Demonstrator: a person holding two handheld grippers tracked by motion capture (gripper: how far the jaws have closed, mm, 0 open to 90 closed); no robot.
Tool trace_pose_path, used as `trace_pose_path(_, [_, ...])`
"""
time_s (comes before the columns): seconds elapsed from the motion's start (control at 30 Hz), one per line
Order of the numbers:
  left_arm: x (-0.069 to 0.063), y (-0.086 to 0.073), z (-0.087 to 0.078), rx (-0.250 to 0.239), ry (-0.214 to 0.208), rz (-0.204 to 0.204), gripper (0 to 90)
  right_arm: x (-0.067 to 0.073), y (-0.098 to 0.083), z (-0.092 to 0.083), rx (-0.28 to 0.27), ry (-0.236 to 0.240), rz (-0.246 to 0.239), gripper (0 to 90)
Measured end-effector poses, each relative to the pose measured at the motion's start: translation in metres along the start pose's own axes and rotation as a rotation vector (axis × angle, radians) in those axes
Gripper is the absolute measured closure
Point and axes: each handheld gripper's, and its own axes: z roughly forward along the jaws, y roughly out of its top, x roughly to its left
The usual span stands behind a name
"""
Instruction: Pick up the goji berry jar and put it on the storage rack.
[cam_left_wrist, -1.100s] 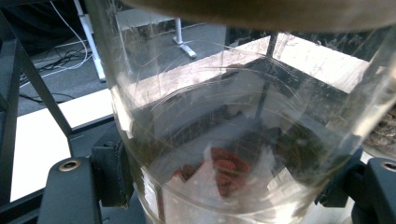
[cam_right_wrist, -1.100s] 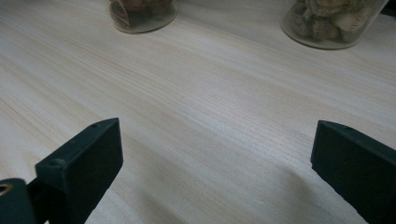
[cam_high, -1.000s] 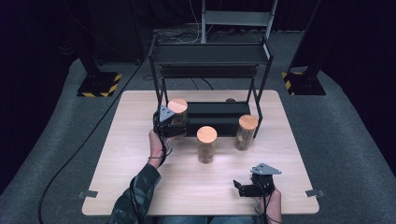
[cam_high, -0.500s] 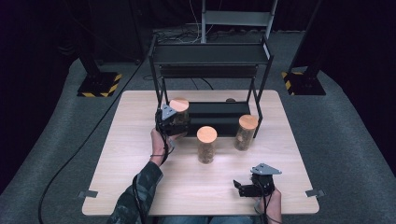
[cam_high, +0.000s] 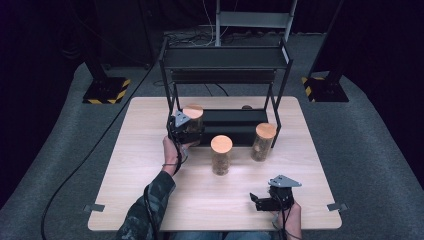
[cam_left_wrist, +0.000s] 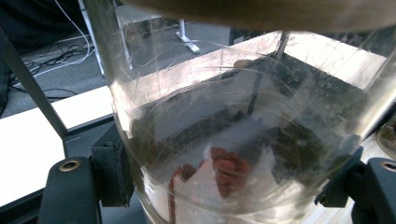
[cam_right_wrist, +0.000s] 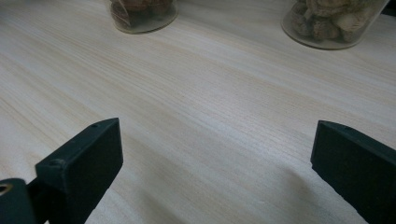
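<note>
My left gripper (cam_high: 186, 131) is shut on a clear glass jar with a cork lid (cam_high: 193, 116), at the left front corner of the black rack's lower shelf (cam_high: 235, 125). In the left gripper view the jar (cam_left_wrist: 233, 140) sits between both jaws, with a few reddish pieces at its bottom. Whether it rests on the shelf I cannot tell. A second cork-lidded jar (cam_high: 221, 155) stands mid-table and a third (cam_high: 263, 141) by the rack's right front leg. My right gripper (cam_high: 257, 201) lies low near the table's front right, open (cam_right_wrist: 215, 163), with bare wood between its jaws.
The two-tier black rack (cam_high: 225, 60) stands at the table's far side. The wooden table (cam_high: 150, 200) has bare surface at the left and front. In the right gripper view two jar bases (cam_right_wrist: 142, 11) (cam_right_wrist: 334, 21) stand ahead. Dark stands and cables surround the table.
</note>
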Motion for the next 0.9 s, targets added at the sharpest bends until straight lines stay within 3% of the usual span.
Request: trace_pose_path(0.9, [0.005, -0.002, 0.013, 0.009, 0.015, -0.020, 24.4, 0.000, 0.000, 0.000, -0.002, 0.001, -0.001, 1.2])
